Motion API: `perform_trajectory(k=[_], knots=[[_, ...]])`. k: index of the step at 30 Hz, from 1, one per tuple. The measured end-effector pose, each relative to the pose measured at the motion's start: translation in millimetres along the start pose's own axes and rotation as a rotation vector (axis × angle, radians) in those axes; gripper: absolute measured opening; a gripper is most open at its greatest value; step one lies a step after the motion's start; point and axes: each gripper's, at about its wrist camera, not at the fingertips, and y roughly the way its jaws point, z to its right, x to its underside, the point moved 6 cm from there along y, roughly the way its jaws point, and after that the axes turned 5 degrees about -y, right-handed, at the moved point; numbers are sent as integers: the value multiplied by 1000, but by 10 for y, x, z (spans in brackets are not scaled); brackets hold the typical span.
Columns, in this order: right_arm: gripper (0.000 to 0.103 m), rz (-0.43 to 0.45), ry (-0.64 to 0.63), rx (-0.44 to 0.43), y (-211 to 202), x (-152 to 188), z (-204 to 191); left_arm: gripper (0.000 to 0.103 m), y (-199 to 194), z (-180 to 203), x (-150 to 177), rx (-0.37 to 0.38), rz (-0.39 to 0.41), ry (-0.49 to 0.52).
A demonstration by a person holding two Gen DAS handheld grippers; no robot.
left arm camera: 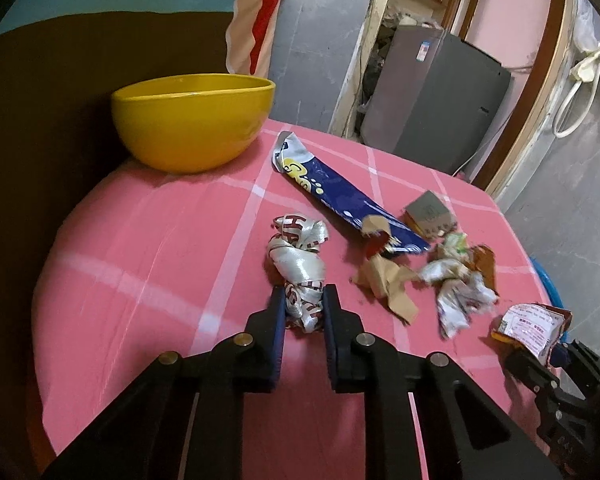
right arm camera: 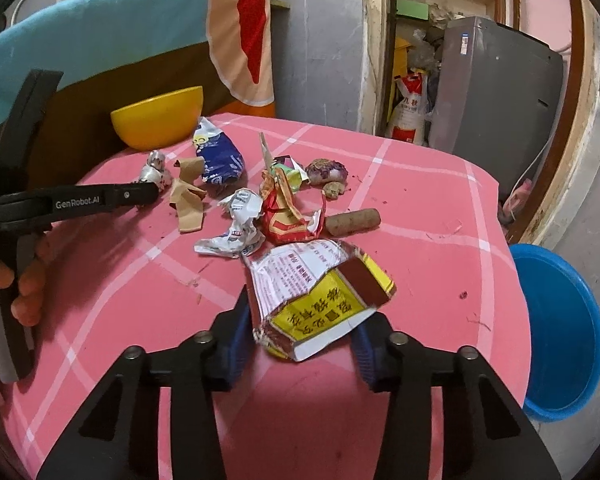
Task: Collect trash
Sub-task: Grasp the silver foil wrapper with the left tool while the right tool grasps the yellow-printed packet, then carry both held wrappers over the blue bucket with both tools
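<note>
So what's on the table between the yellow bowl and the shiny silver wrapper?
Nothing: only bare pink tablecloth separates yellow bowl from silver wrapper, seen in the left wrist view.

Blue basin (right arm camera: 560, 332) partly behind the table edge; carton's (right arm camera: 320, 300) near corner between claw fingers.

On the side of the black left gripper (right arm camera: 140, 194) at your left you can read "GenRobot.AI" in pale letters. The crumpled silver-white foil wrapper (left arm camera: 298, 268) carries red letters, of which only an "H" comes clear. The torn yellow and brown paper box (right arm camera: 320, 300) near you bears large upside-down Chinese characters and fine red print, too small to read.
</note>
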Motion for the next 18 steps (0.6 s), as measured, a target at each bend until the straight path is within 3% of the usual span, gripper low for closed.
perform_trajectory(k=[8,18], knots=[[38,106,81,-11,-325,118,86,14,-402,300,270,66,94,-1],[38,363,138,51,-980,-36,337,14,-872,1275,27,238,308,138]])
